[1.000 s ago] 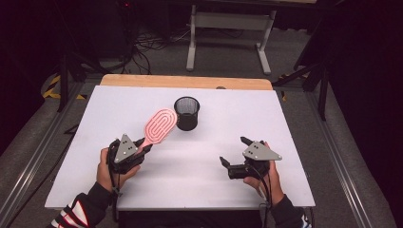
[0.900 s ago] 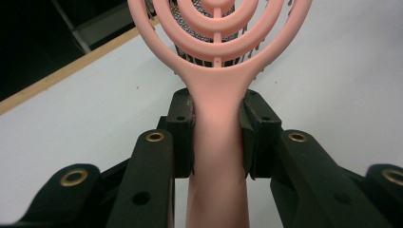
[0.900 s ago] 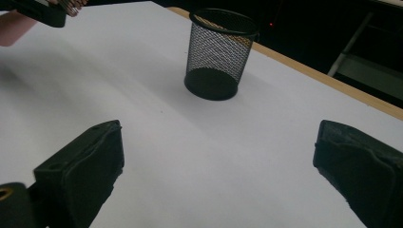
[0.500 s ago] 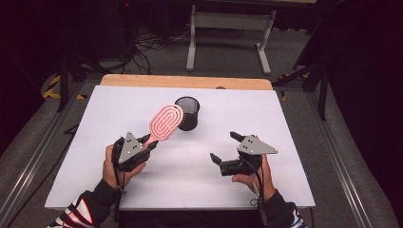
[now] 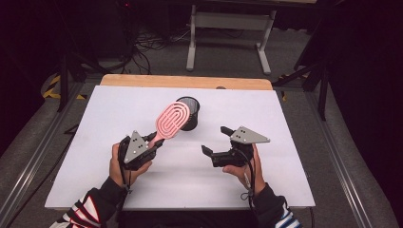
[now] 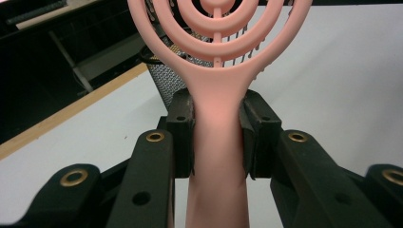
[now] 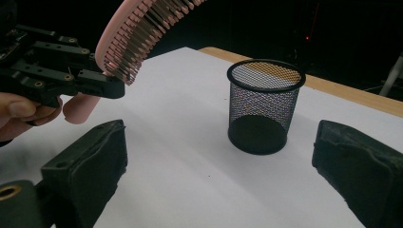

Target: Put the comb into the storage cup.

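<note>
Hairbrush [image 5: 170, 121] lifted and swung toward the mesh cup [image 5: 190, 113], ready for dropping in.

Compared with a second ago: carried higher and tilted further over, pink head now overlapping the cup's rim in the high view, though above it and not inside; probably next a handle-first or head-first lowering into the cup, with alignment not yet settled. Left hand-held gripper [image 6: 216, 137] clamped firmly on the brush neck, pads pressing both sides, bristles facing down toward the white table [image 5: 285, 123]. Right hand-held gripper [image 5: 219, 140] wide open, holding nothing, hovering near the cup, shifted inward and slightly up, likely standing by to steady it.
</note>
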Motion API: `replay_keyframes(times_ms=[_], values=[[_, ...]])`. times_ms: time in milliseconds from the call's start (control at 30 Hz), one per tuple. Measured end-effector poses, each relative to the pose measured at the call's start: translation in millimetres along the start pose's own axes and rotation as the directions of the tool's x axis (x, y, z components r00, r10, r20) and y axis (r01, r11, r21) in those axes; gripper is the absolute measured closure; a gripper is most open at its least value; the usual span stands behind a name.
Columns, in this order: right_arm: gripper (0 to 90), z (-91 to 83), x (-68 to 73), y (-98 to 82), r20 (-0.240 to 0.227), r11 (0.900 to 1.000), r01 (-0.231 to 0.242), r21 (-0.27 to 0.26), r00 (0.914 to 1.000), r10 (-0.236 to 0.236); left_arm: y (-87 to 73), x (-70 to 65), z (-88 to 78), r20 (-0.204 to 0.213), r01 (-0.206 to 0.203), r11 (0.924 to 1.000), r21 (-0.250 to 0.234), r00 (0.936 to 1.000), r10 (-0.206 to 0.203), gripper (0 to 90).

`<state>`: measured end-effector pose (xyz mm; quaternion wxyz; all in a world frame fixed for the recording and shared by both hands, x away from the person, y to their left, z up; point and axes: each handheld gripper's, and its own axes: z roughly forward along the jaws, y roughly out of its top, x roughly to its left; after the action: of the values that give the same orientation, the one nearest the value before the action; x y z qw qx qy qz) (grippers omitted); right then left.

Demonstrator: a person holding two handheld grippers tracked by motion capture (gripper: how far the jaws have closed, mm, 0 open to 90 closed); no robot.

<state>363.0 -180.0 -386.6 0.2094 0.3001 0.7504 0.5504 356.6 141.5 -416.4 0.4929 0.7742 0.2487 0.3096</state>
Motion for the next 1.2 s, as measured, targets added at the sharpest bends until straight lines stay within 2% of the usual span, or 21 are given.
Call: replay_keyframes(times_ms=[100, 200, 400, 500, 533, 733, 900, 1200], values=[[4.8, 2.9, 1.1, 4.6, -0.008, 1.000, -0.014, -0.015, 0.9999, 0.013, 2.3, -3.7, 1.1, -0.001, -0.010, 0.9999, -0.012, 1.0000, 0.010, 69.8], [4.7, 4.8, 1.4, 6.8, -0.012, 1.000, -0.015, -0.017, 0.9998, 0.015, 3.9, -8.8, 3.3, 0.014, -0.009, 0.9998, -0.017, 0.9999, 0.009, 69.8], [4.7, 10.3, 5.5, 11.5, -0.034, 0.999, -0.021, -0.027, 0.9992, 0.020, 5.9, -21.3, 8.7, 0.036, -0.036, 0.9992, -0.019, 0.9987, 0.036, 69.8], [4.7, 12.5, 6.9, 13.2, -0.046, 0.999, -0.031, -0.033, 0.9985, 0.029, 6.9, -27.1, 10.7, 0.047, -0.048, 0.9987, -0.017, 0.9977, 0.048, 69.8], [4.7, 13.7, 7.1, 14.0, -0.058, 0.998, -0.047, -0.039, 0.9973, 0.045, 7.3, -29.6, 11.6, 0.047, -0.054, 0.9983, -0.020, 0.9974, 0.055, 69.8], [3.7, 15.8, 7.0, 15.6, -0.070, 0.996, -0.068, -0.049, 0.9955, 0.065, 7.7, -36.4, 14.2, 0.056, -0.059, 0.9980, -0.023, 0.9966, 0.060, 69.8], [3.4, 17.2, 6.6, 16.4, -0.091, 0.994, -0.087, -0.059, 0.9925, 0.082, 7.1, -39.9, 16.7, 0.060, -0.047, 0.9985, -0.028, 0.9970, 0.048, 69.8], [4.2, 23.0, 9.2, 16.8, -0.128, 0.992, -0.113, -0.057, 0.9863, 0.105, 8.0, -49.2, 21.8, 0.061, -0.075, 0.9967, -0.031, 0.9951, 0.077, 69.8]])
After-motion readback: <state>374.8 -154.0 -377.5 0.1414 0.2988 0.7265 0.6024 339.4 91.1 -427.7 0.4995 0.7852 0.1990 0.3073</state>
